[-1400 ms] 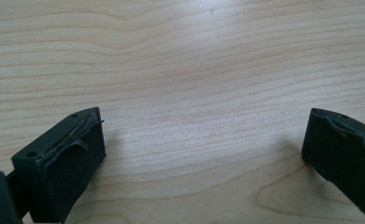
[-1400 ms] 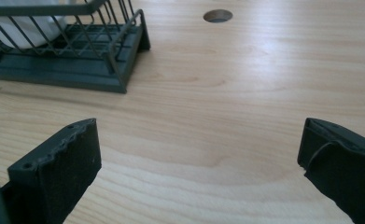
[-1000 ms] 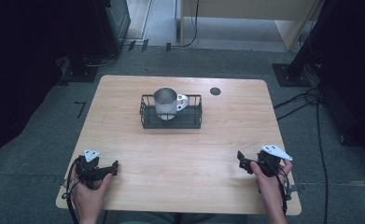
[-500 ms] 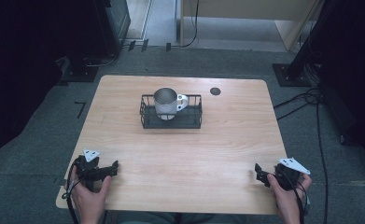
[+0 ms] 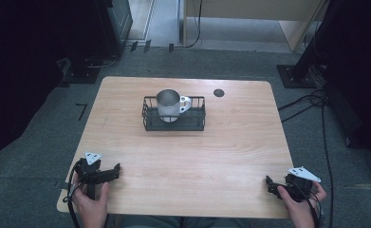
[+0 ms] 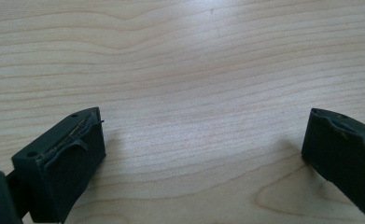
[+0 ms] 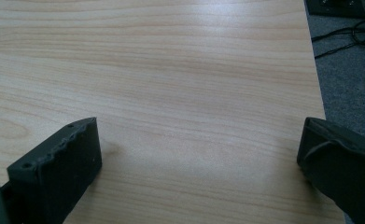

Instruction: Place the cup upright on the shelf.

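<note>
A metal mug (image 5: 170, 105) with a white handle stands in a black wire basket (image 5: 195, 121) on the far middle of the wooden table (image 5: 221, 152). My left gripper (image 5: 116, 168) rests near the front left corner, held by a hand, jaws wide apart with bare wood between them (image 6: 203, 135). My right gripper (image 5: 268, 183) sits at the front right corner, close to the table's edge, also open with nothing between its jaws (image 7: 199, 140). Both grippers are far from the basket.
A small dark round disc (image 5: 218, 92) lies on the table behind the basket to the right. Grey carpet with cables (image 5: 316, 102) surrounds the table. In the right gripper view the table's right edge (image 7: 318, 84) runs close by.
My right gripper has moved toward the front right corner of the table, nearer the person. The left gripper, the mug and the basket have stayed put.
</note>
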{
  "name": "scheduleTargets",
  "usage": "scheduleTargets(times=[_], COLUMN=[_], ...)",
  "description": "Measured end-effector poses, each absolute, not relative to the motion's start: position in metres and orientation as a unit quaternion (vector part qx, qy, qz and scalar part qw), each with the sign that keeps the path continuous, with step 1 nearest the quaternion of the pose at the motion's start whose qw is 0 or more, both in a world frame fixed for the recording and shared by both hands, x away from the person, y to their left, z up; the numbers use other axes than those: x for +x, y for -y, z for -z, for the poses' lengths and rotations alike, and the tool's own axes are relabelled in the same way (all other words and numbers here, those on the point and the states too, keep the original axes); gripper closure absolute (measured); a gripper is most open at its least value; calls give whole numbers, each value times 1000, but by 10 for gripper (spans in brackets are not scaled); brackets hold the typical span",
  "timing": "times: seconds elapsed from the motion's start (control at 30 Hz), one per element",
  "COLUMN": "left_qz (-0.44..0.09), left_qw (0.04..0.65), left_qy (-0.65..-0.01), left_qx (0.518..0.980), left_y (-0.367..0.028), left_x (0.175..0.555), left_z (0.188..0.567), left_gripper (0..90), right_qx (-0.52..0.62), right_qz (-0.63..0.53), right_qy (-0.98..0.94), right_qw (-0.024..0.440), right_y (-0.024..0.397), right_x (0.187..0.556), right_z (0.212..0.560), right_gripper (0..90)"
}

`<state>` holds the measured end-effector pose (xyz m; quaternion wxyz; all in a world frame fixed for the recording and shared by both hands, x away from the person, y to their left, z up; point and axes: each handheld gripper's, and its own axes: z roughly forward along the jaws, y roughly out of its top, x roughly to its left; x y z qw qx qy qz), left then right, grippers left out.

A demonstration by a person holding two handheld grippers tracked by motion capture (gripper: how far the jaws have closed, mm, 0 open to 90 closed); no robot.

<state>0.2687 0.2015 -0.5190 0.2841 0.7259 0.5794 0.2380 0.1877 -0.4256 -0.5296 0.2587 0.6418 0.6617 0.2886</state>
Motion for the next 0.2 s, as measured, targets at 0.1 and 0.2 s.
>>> scheduleTargets(times=[0.1,0.2], left_qz=[-238,-238], left_qw=[284,284], left_qy=[-579,-579], left_qx=[726,726], left_y=[-201,-202], left_x=[269,269], left_z=[519,519], left_gripper=[0,0], right_qx=[643,642], right_qz=[-288,-289], right_qy=[-661,-661], right_qw=[258,259], right_y=[426,426], right_x=[188,188], right_z=[530,530], right_gripper=[0,0])
